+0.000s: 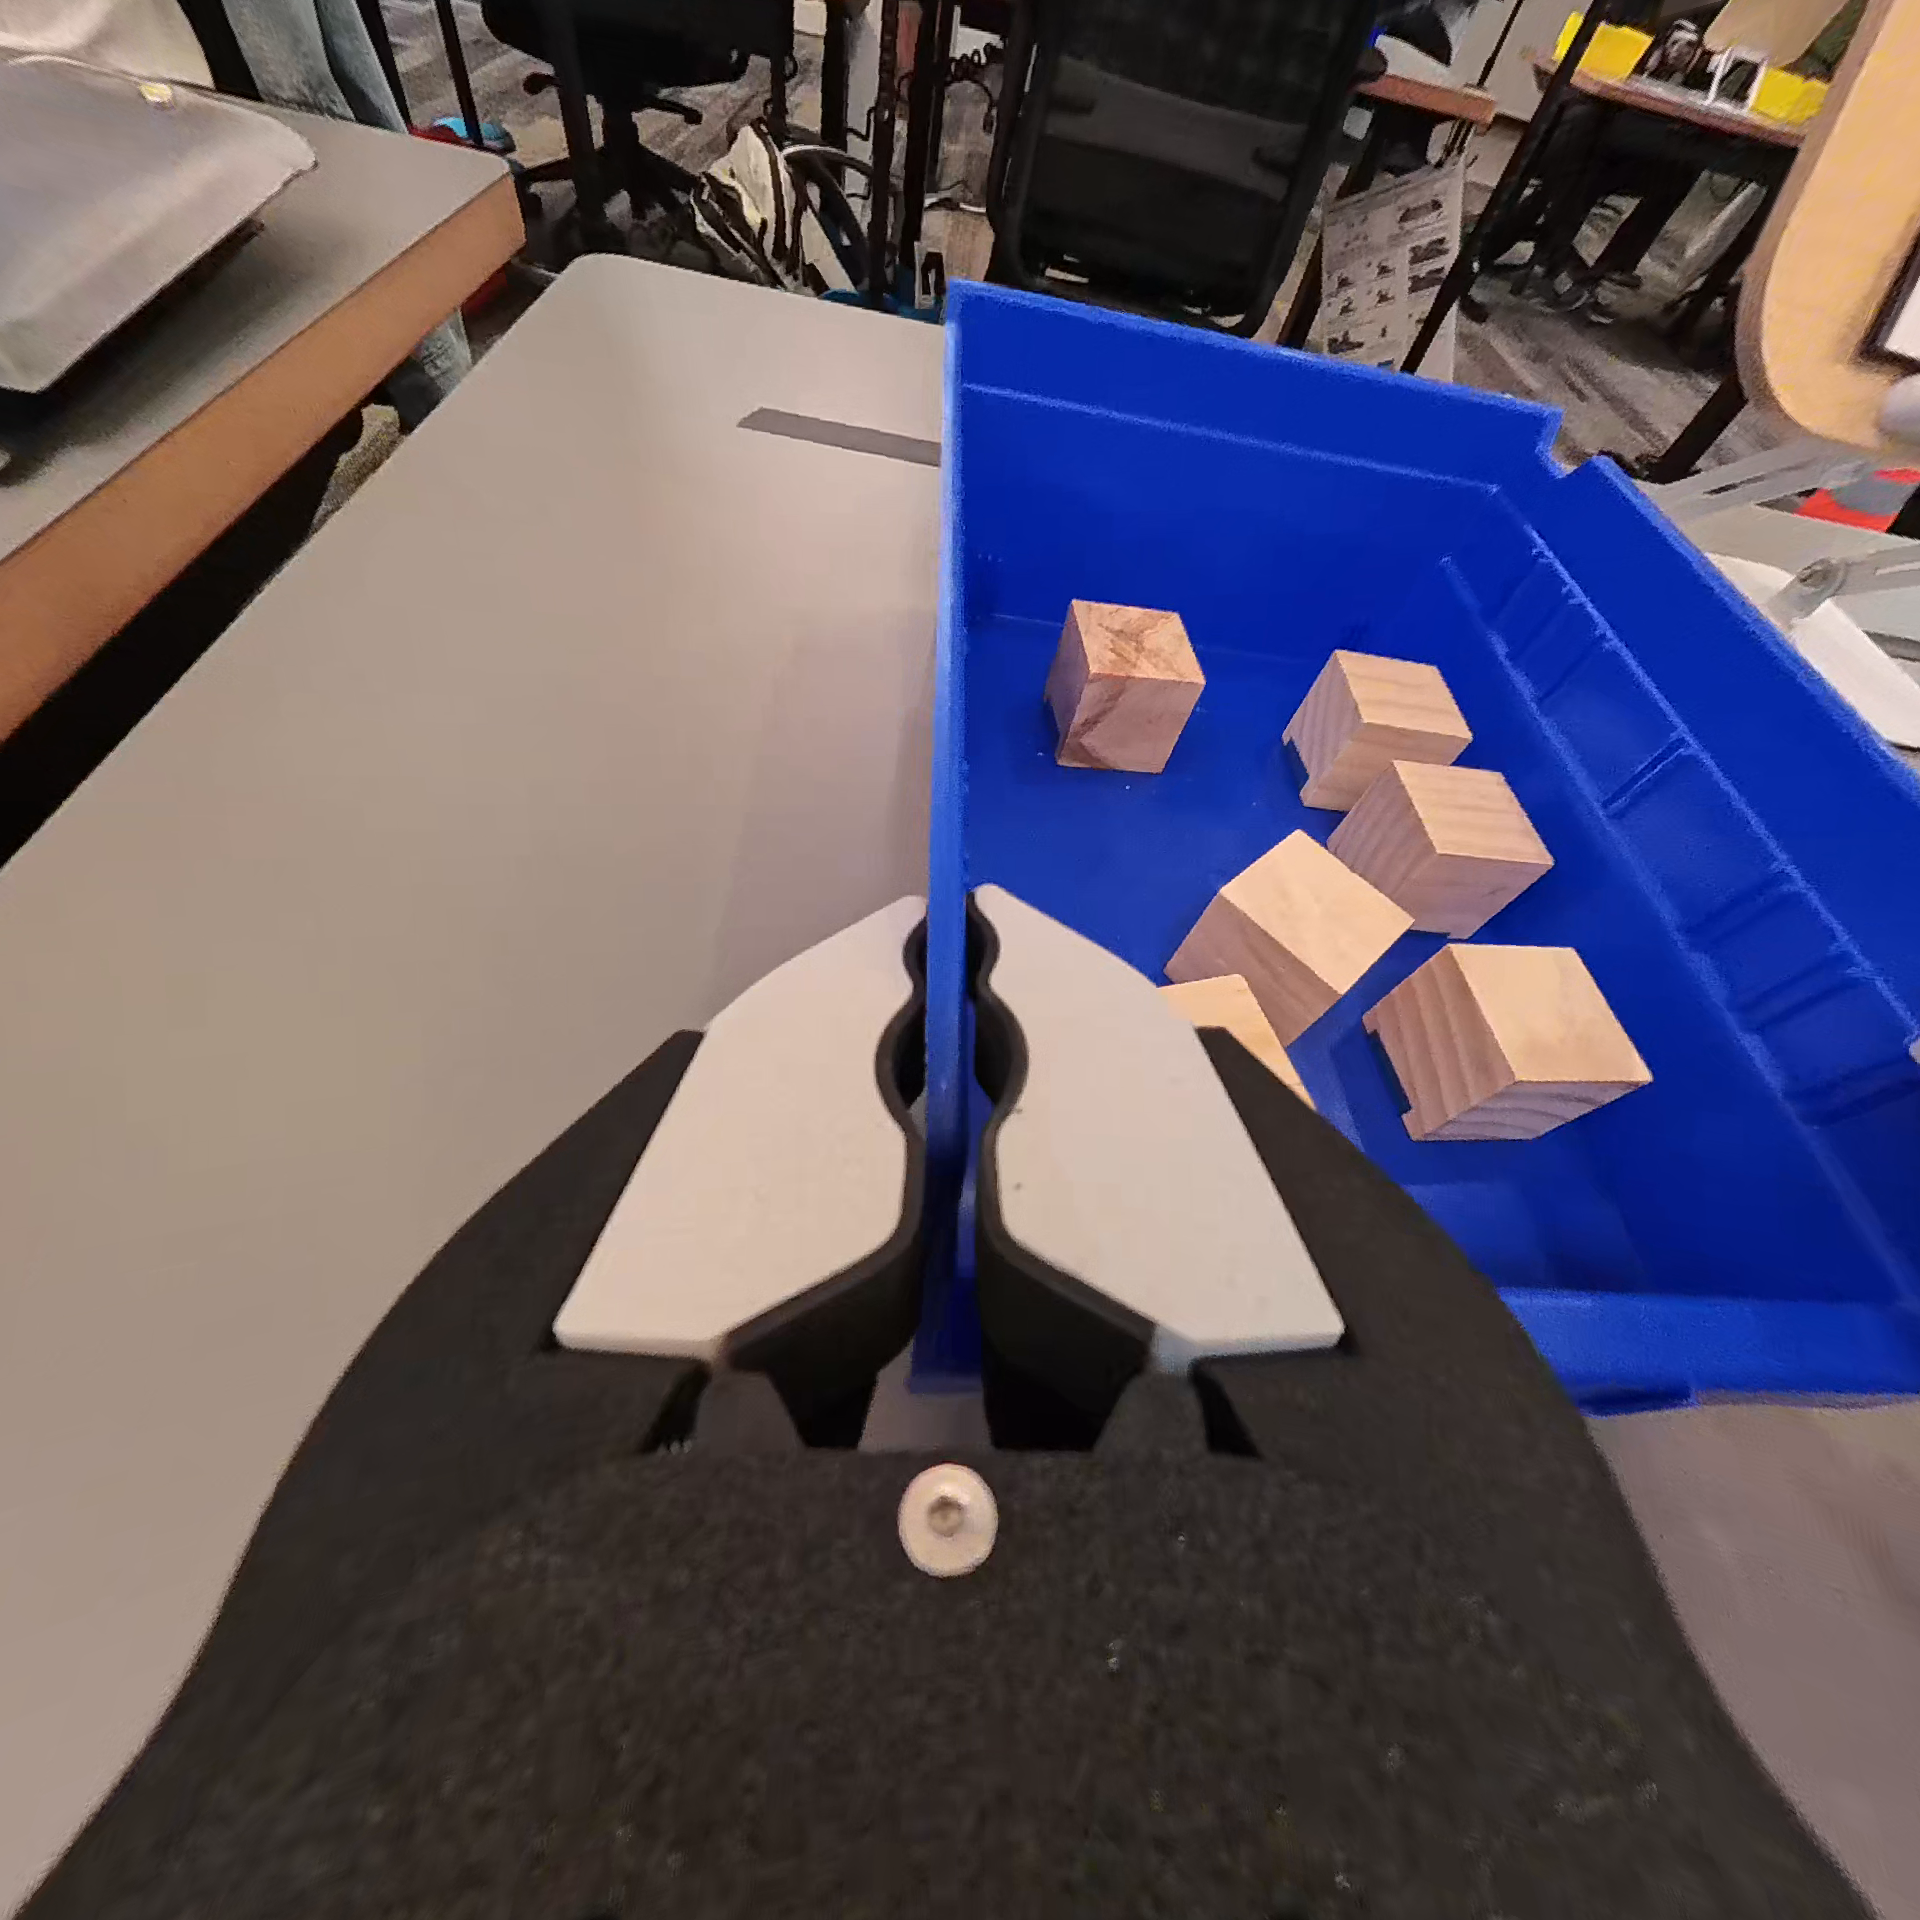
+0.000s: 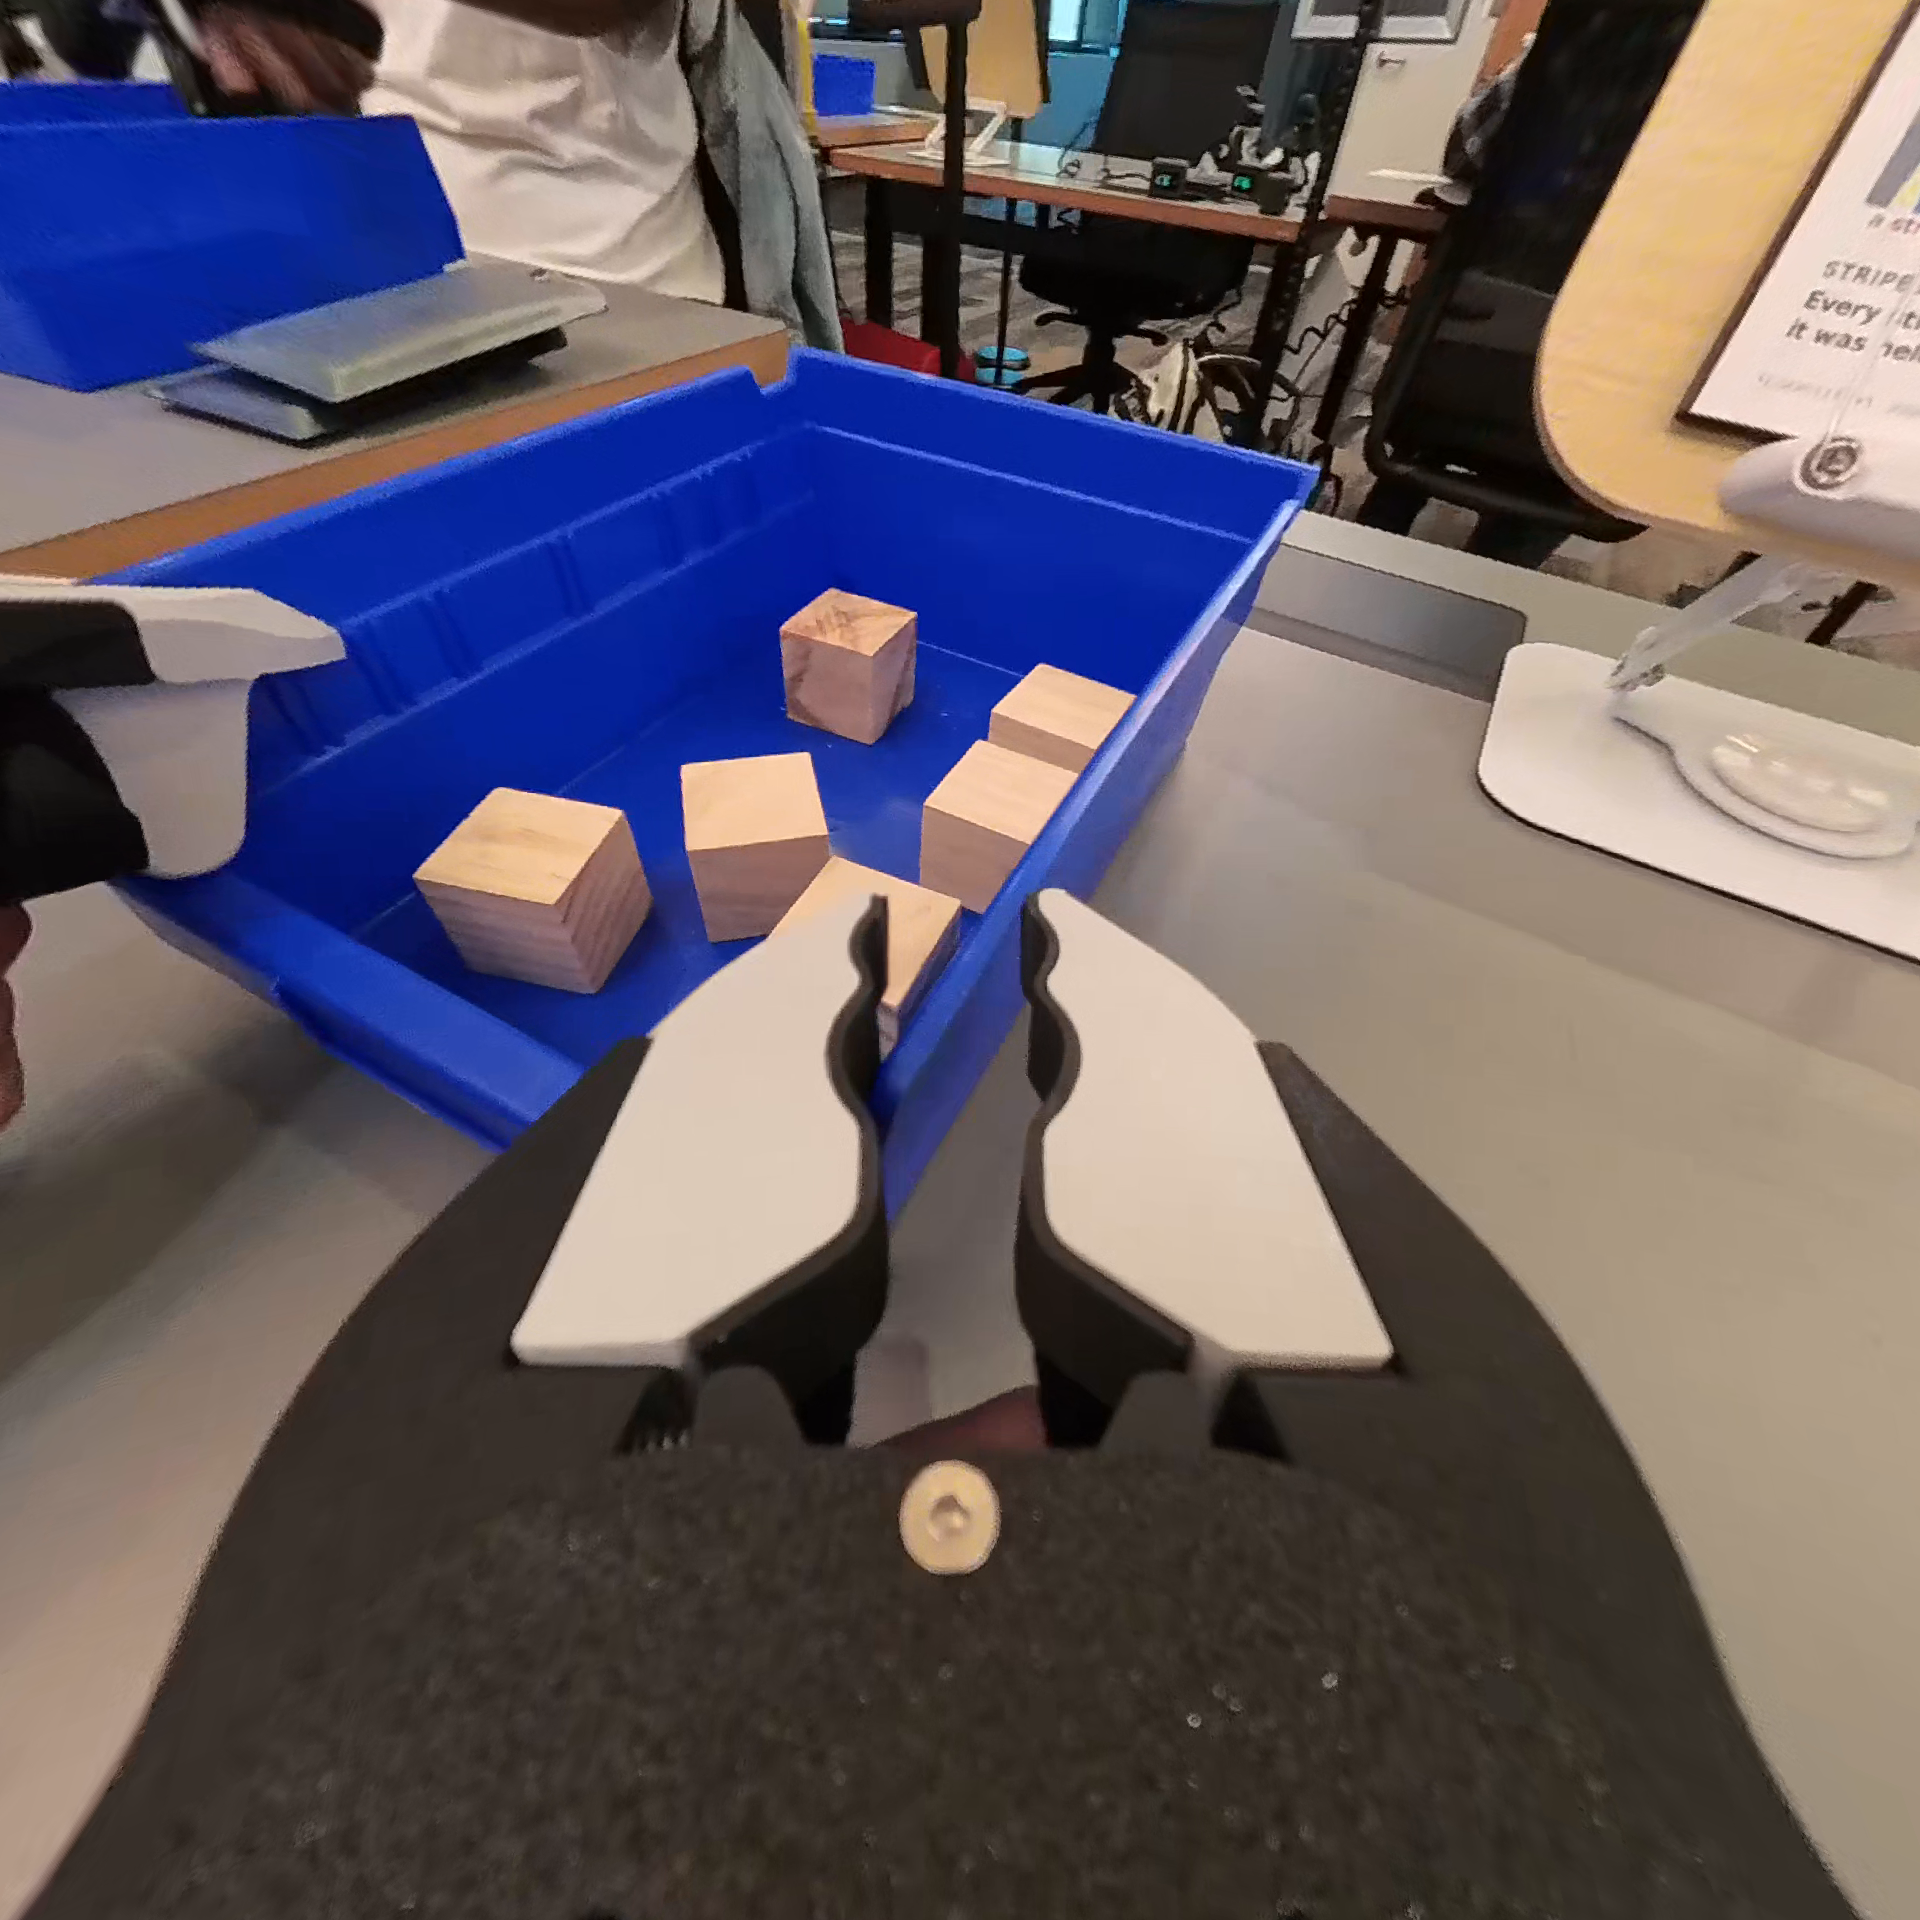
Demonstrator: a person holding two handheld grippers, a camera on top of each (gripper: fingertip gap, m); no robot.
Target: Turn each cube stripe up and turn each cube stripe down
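Note:
A blue plastic bin (image 1: 1247,416) stands on the grey table and holds several plain wooden cubes. One is darker (image 1: 1124,686); the others are pale, such as this cube (image 1: 1507,1039). I see no stripe on any upper face. My left gripper (image 1: 948,914) is shut on the bin's left wall. In the right wrist view the bin (image 2: 1039,468) holds the darker cube (image 2: 847,665) and the pale ones. My right gripper (image 2: 956,914) is open and straddles the bin's right wall, with a pale cube (image 2: 920,935) just past its left finger. The left gripper (image 2: 156,727) shows on the far wall.
A white stand base (image 2: 1714,769) sits on the table to the right of the bin. A second table at the back left carries a grey scale (image 2: 395,332) and another blue bin (image 2: 208,229). A person in a white shirt (image 2: 561,135) stands behind it. Office chairs stand beyond.

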